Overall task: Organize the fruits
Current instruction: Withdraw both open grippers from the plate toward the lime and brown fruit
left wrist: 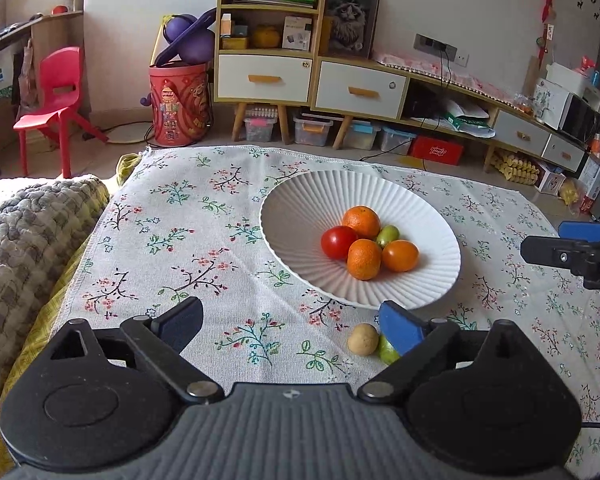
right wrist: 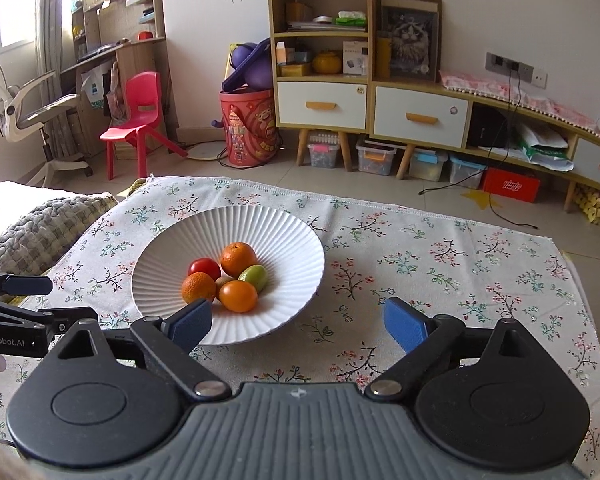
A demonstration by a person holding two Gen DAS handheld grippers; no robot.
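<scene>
Fruits [left wrist: 366, 242] mostly sit piled in the white plate [left wrist: 296, 204] at frame centre, two still on the tabletop below it, both tools [left wrist: 292, 326] [right wrist: 298, 320] apart and empty.

Floral tablecloth [left wrist: 204, 248] carries white plate [left wrist: 300, 216], two fruits.

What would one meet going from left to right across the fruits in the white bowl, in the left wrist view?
Red tomato → nearer orange → green fruit → smooth orange fruit, all in the white bowl.
</scene>
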